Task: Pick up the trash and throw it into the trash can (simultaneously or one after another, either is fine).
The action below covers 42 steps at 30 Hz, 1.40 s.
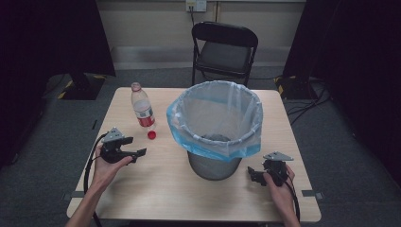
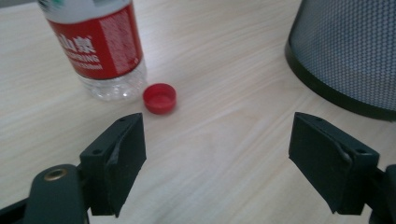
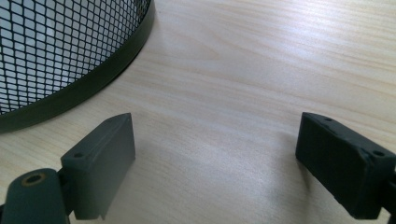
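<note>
A clear plastic bottle [image 1: 142, 108] with a red label stands uncapped on the wooden table [image 1: 142, 184]; its red cap [image 1: 152, 135] lies beside its base. In the left gripper view the bottle [image 2: 100, 51] and cap [image 2: 159, 98] sit just beyond the jaws. My left gripper [image 1: 137, 153] is held above the table at the left, open and empty [image 2: 217, 154]. My right gripper [image 1: 253, 174] rests low by the mesh bin [image 1: 215, 165], open with bare tabletop between its jaws [image 3: 217, 163]. The bin holds a blue bag liner [image 1: 215, 118].
The bin's mesh wall [image 2: 345, 51] is at the right of the left gripper view and at the upper left [image 3: 60, 51] of the right gripper view. A black folding chair [image 1: 223, 52] stands behind the table. Cables lie on the floor at right [image 1: 307, 101].
</note>
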Each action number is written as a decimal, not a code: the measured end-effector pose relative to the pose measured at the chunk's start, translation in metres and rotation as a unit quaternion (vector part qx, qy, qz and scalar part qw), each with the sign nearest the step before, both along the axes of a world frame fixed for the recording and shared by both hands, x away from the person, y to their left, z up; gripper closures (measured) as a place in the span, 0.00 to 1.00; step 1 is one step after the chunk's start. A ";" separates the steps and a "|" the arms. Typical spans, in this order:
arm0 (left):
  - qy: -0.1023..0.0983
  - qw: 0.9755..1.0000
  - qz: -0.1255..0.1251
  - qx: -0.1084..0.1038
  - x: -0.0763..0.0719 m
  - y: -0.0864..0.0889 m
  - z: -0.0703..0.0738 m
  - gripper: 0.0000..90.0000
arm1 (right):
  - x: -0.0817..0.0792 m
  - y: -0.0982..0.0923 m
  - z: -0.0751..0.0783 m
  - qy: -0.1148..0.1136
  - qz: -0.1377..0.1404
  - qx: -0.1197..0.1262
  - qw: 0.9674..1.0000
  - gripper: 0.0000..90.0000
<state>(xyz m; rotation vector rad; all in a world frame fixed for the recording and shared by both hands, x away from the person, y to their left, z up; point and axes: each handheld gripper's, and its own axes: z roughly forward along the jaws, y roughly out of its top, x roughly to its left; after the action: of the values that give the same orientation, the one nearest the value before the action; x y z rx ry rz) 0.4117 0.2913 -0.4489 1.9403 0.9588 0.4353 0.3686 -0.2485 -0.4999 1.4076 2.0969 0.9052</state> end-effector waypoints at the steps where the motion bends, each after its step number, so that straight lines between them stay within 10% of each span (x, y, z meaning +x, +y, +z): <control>1: 0.004 1.000 -0.001 0.000 0.002 0.001 0.001 0.21 | 0.000 0.000 0.000 0.000 0.000 0.000 1.000 0.12; 21: -0.010 1.000 0.014 0.015 0.058 0.008 0.017 0.17 | 0.000 0.000 0.000 0.000 0.000 0.000 1.000 0.12; 28: -0.011 0.999 0.035 0.005 0.081 0.015 0.012 0.18 | 0.000 0.000 0.000 0.000 0.000 0.000 1.000 0.12; 32: 0.023 0.999 0.027 -0.001 0.095 0.016 0.006 0.17 | 0.000 0.000 0.000 0.000 0.000 0.000 1.000 0.12; 42: 0.003 0.998 0.047 -0.030 0.114 0.007 -0.013 0.18 | 0.000 0.000 0.000 0.000 0.000 0.000 1.000 0.12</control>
<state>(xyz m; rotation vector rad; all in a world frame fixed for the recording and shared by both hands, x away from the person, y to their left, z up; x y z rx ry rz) 0.5262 0.2986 -0.4616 1.8498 1.0594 0.4498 0.3686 -0.2485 -0.4999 1.4076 2.0971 0.9056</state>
